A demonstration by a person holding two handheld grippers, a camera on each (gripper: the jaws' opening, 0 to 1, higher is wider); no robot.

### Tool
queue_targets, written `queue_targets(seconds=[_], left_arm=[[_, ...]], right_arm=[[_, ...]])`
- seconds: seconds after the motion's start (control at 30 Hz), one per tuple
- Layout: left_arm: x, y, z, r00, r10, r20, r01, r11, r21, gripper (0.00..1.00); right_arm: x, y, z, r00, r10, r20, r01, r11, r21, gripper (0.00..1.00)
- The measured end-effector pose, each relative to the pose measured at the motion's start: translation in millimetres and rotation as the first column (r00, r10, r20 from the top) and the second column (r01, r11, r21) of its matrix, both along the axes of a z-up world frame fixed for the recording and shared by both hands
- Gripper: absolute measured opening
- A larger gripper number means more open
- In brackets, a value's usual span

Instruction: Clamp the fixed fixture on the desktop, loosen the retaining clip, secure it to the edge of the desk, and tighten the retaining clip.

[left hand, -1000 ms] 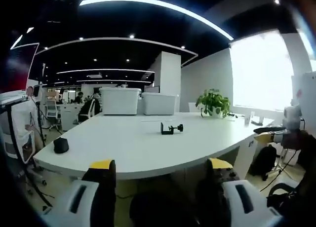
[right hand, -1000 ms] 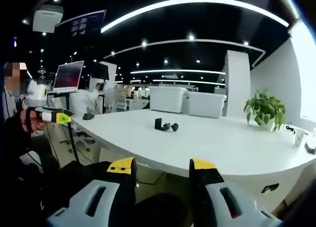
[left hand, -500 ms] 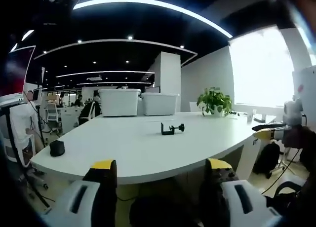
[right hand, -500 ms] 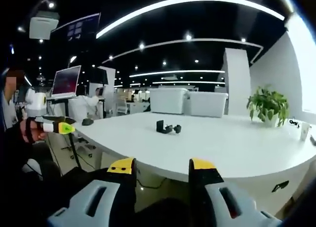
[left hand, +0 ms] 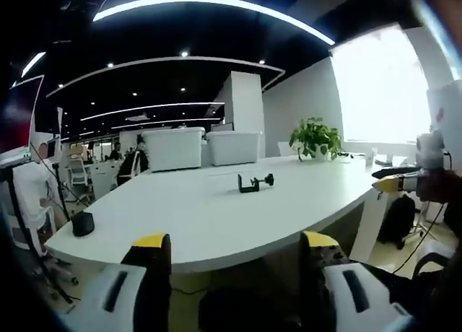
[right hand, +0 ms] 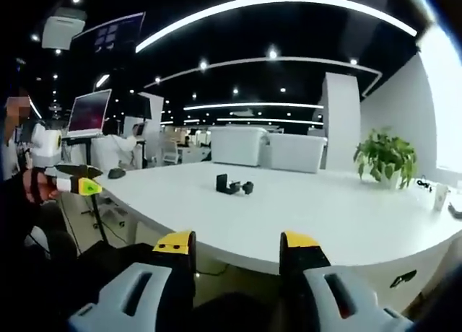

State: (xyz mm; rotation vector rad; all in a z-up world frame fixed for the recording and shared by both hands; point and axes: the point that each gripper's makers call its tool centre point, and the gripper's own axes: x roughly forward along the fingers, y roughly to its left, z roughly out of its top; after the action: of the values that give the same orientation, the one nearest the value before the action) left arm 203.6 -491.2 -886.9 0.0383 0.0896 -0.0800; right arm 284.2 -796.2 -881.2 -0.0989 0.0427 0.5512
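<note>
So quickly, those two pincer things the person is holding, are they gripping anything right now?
Left gripper: open, holding nothing, short of the white table.
Right gripper: open, holding nothing; the black clamp sits untouched on the table.

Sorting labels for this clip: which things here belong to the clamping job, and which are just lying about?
For the job:
black clamp
white desk
left gripper
right gripper

Lying about:
potted plant
two white bins
small dark object near the desk's edge
laptop

No readable text — no labels, signs.
</note>
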Motion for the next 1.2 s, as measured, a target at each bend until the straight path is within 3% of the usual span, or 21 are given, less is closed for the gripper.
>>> queue_targets(seconds=[0.2,0.7,0.87,1.0,1.07,1.2], left_arm=[[10.5,1.5,-1.3,1.0,0.008,0.006,-0.008,1.0,0.012,0.7],[38.4,0.0,-9.6,1.0,-0.001,-0.007,0.001,1.0,-0.01,0.74],[52.4,1.0,-11.1,1.0,-0.01,0.0,0.01,0.997,-0.081,0.74],[63.5,3.6,-13.4,1.0,-0.01,-0.012,0.009,0.999,-0.052,0.71],[67.5,5.2,-11.3,1.0,-0.014,-0.013,0.013,0.995,-0.097,0.66],[73.4,6.6,-10.8,1.0,-0.015,-0.014,0.014,0.997,-0.082,0.66]], right_arm=[[12.7,-3.3,11.5,0.999,-0.019,0.035,0.018,0.999,0.037,0.52],[38.3,11.1,-2.9,1.0,0.002,0.005,-0.002,1.0,-0.007,0.51],[50.3,10.6,-6.9,1.0,-0.01,-0.008,0.01,1.0,-0.008,0.51],[57.9,12.8,-6.0,1.0,-0.011,-0.003,0.011,1.0,-0.003,0.49],[62.5,14.6,-4.7,1.0,-0.011,-0.002,0.011,1.0,0.002,0.49],[69.2,17.9,-3.7,1.0,-0.01,-0.003,0.01,1.0,0.005,0.49]])
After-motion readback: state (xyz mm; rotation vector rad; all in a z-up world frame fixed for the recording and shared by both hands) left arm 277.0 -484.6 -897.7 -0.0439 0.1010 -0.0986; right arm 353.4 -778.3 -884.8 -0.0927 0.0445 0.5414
